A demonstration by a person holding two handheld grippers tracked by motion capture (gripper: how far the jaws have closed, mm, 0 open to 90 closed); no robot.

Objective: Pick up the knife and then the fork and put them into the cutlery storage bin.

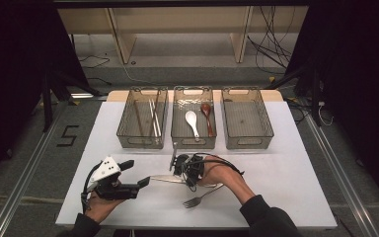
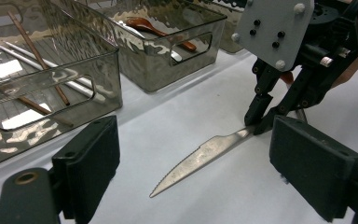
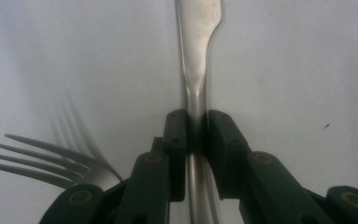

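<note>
A steel knife point(image 1: 164, 178) lies flat on the white table, blade pointing left. My right gripper point(image 1: 184, 178) points down at its handle, and in the right gripper view the pads point(image 3: 177, 133) press on the knife point(image 3: 196, 56) handle from both sides, so the right gripper point(image 3: 196, 125) is shut on it. The left gripper view shows the same grip on the knife point(image 2: 200, 156) by the right gripper point(image 2: 259, 127). My left gripper point(image 1: 137, 173) rests at the front left with its jaws wide open and nothing between them; the left gripper point(image 2: 196, 140) faces the blade tip.
A fork point(image 1: 200, 197) lies on the table just right of the knife, its tines point(image 3: 51, 161) beside the right jaws. Three clear bins stand at the back: one with chopsticks point(image 1: 150, 117), one with a white spoon point(image 1: 192, 122) and a brown spoon point(image 1: 208, 117), and one bare bin point(image 1: 264, 129).
</note>
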